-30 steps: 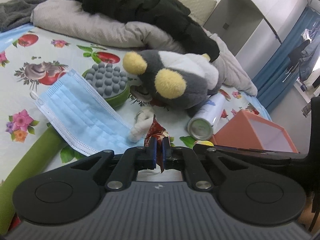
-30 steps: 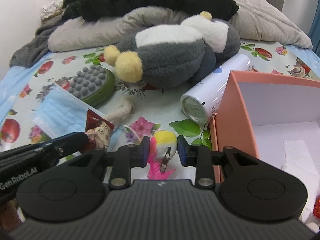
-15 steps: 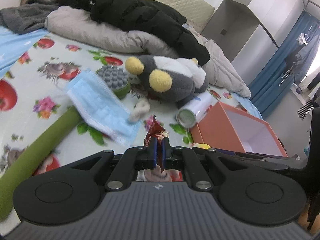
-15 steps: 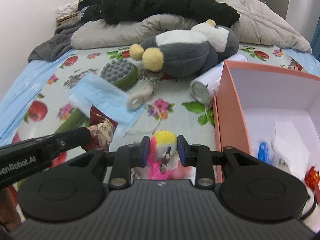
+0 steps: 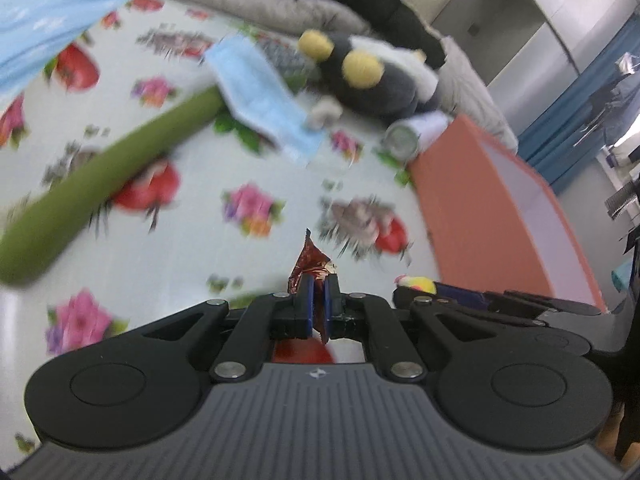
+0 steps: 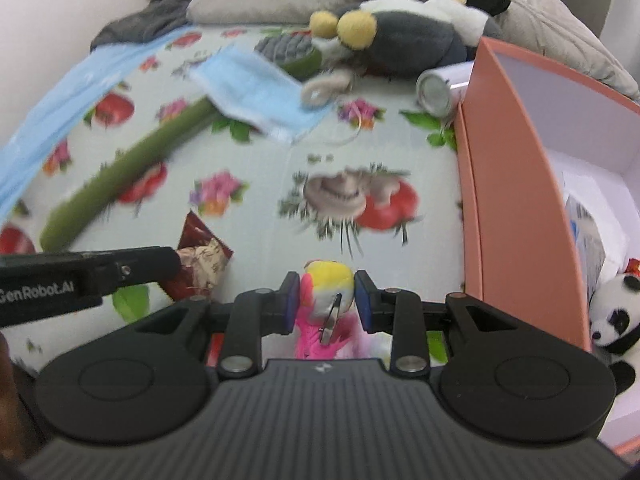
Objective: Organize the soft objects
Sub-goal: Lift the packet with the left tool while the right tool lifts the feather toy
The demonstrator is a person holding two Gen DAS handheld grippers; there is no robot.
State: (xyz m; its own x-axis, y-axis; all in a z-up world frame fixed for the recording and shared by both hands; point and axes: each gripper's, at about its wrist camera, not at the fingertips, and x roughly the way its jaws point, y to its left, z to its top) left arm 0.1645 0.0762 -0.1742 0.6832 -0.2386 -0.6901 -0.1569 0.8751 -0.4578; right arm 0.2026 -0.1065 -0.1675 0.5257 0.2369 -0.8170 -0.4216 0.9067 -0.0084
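1 wrapper (image 5: pixel 311 261), 1 plush toy (image 6: pixel 329 280), both gripped.

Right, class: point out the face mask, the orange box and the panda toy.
face mask (image 6: pixel 256 88), right wrist view, middle of its pleated panel
orange box (image 6: pixel 516 200), right wrist view, outer side wall
panda toy (image 6: pixel 614 312), right wrist view, its white head
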